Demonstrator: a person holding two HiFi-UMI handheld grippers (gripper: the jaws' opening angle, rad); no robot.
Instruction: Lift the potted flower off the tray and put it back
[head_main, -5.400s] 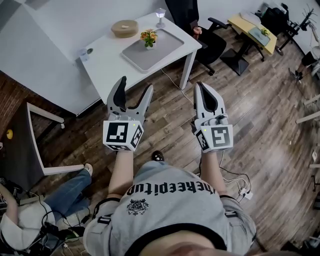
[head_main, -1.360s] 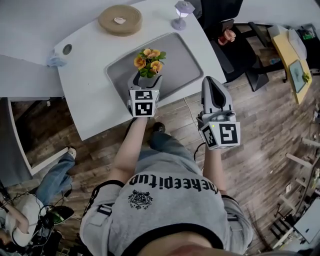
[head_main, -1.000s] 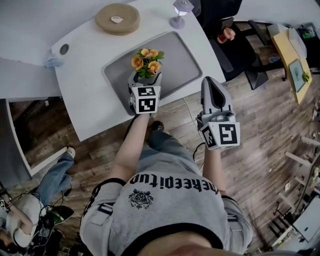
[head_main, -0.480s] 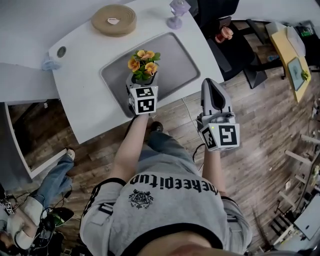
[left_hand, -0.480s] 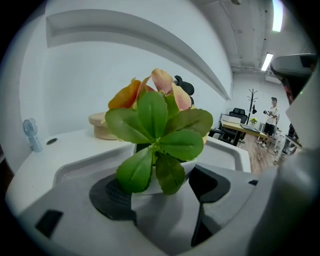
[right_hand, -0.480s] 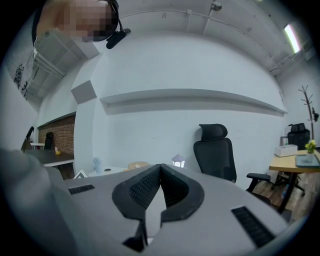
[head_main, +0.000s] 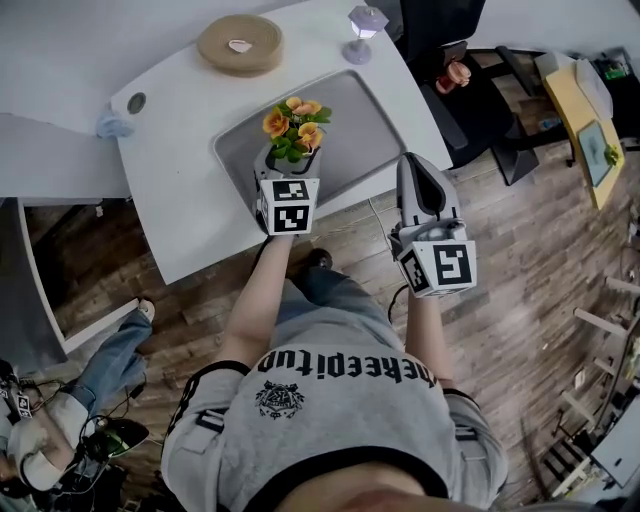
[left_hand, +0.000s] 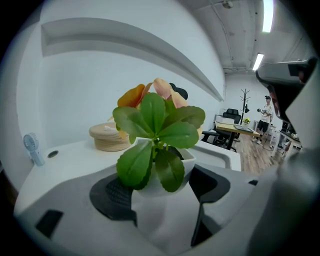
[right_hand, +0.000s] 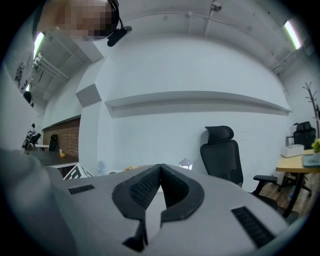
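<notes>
Your left gripper (head_main: 288, 162) has its jaws closed partway around the white pot of the potted flower (left_hand: 159, 150). One dark pad sits on each side of the pot, and green leaves spill over the front. The plant stands upright over the near left part of the grey tray (head_main: 372, 108), which lies on the white tabletop (head_main: 180, 200) close to its near edge. The gripper hides the pot's base, so it is unclear whether the pot rests on the tray or hangs just above it.

Your right gripper (head_main: 416, 170) has its jaws pressed together on nothing. It hangs over the wooden floor, just off the tabletop's near edge and beside the tray's near right corner.

To do this step well, hold an even squeeze and move the pot straight up, then straight down, with your wrist level. The foliage likely makes the plant top-heavy, so any tilt could swing it. Aim for bare tray well inside the raised rim. Open the jaws only once the base sits flat.
</notes>
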